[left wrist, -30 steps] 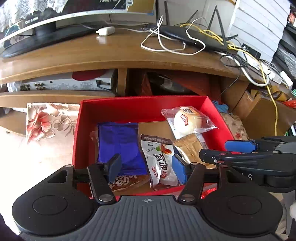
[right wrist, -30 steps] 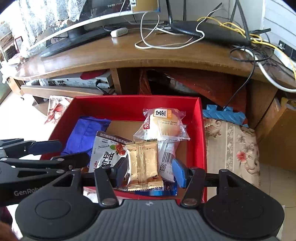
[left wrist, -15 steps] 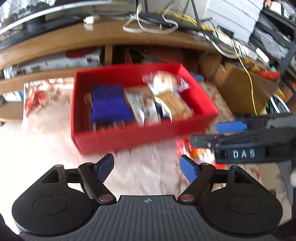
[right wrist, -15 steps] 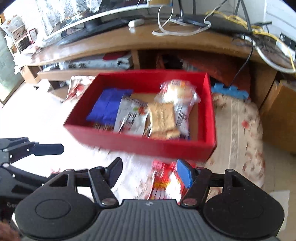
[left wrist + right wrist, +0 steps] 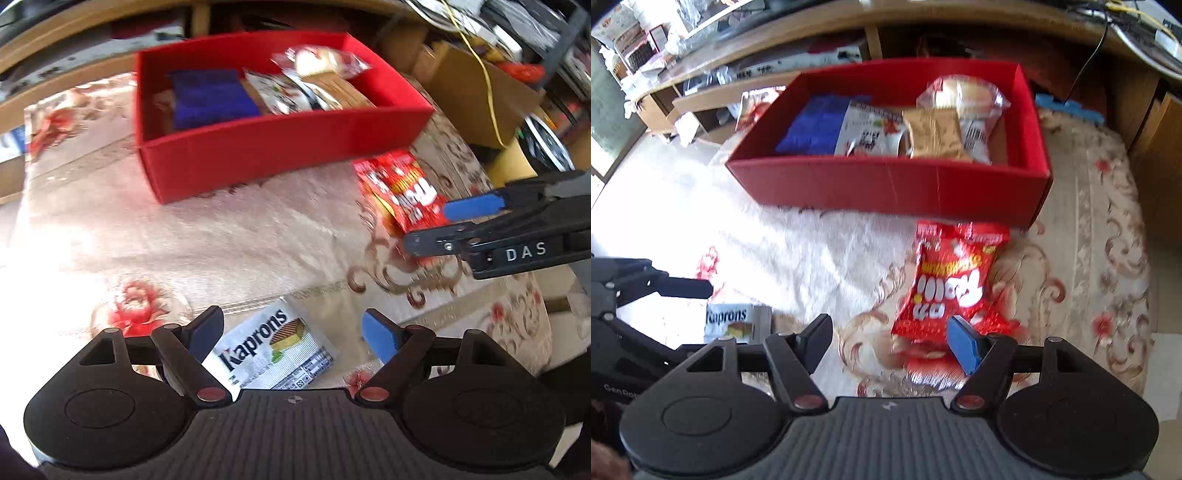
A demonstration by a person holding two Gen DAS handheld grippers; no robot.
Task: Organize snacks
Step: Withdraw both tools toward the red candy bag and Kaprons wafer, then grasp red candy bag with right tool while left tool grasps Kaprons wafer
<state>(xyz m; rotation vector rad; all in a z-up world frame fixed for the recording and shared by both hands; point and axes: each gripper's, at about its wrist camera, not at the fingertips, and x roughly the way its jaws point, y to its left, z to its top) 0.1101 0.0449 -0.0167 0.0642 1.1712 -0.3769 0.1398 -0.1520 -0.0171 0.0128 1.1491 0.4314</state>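
Spreading wider, both empty grippers hang over open cloth before the red box.

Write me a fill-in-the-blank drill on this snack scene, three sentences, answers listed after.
1. The red box sits on a ____-patterned cloth.
2. The white Kaprons packet lies between the fingers of the ____ gripper.
3. The red snack bag lies ____ the box, in front of the right gripper.

Missing words: floral; left; outside
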